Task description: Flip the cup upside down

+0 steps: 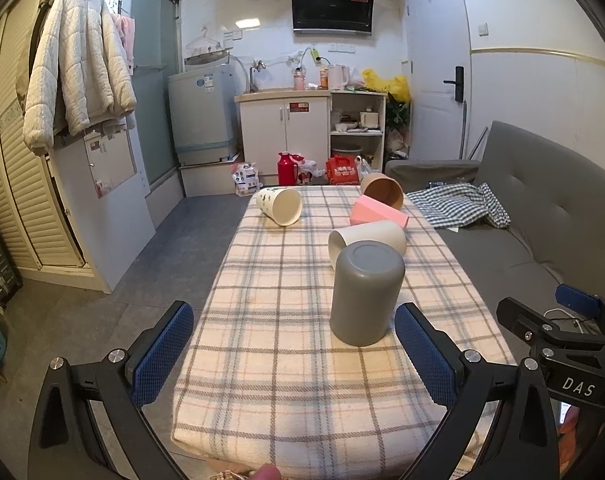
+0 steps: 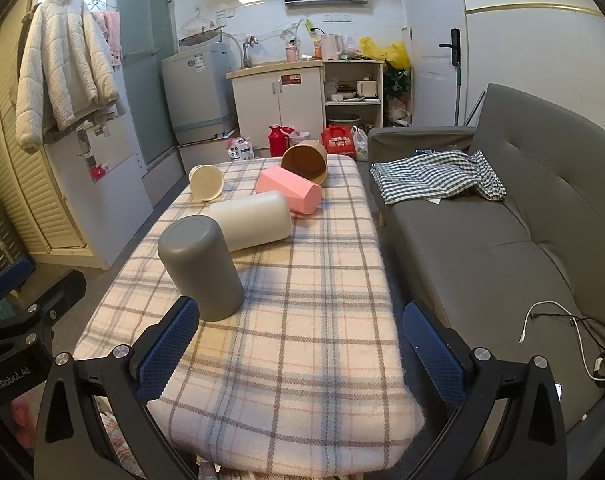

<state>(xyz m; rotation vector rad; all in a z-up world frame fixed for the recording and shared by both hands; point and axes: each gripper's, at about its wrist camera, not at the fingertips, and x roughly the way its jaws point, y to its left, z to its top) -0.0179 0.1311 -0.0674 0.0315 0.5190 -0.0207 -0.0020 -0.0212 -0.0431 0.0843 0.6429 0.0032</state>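
Left wrist view: left gripper [image 1: 294, 354], 2 blue-padded fingers spread wide, nothing held, poised over the near end of the table [image 1: 262, 380], which is covered by a cream plaid cloth. Grey cup [image 1: 365, 294]: 1, standing mouth-down on the cloth, base uppermost, just ahead of the right-hand pad and apart from both pads. White cup [image 1: 376, 236]: 1, lying on its side directly behind the grey cup, mouth toward the left; contact between the 2 cannot be told. Pink cup [image 1: 376, 210]: 1, faceted, on its side behind the white cup. Brown cup [image 1: 382, 190]: 1, on its side at the far right corner, mouth toward the camera. Patterned cream cup [image 1: 278, 206]: 1, on its side at the far left of the table, well apart from the others. Part of the right gripper's black frame [image 1: 562, 328] shows at the right edge. Right wrist view: right gripper [image 2: 302, 346], fingers likewise spread wide and empty, over the near edge of the cloth. Grey cup [image 2: 200, 268] stands inverted just beyond the left-hand pad, not between the fingers. Grey sofa [image 2: 502, 240]: 1, beside the table on the right, bearing a checked cloth [image 2: 434, 178] and a white cable [image 2: 562, 336].
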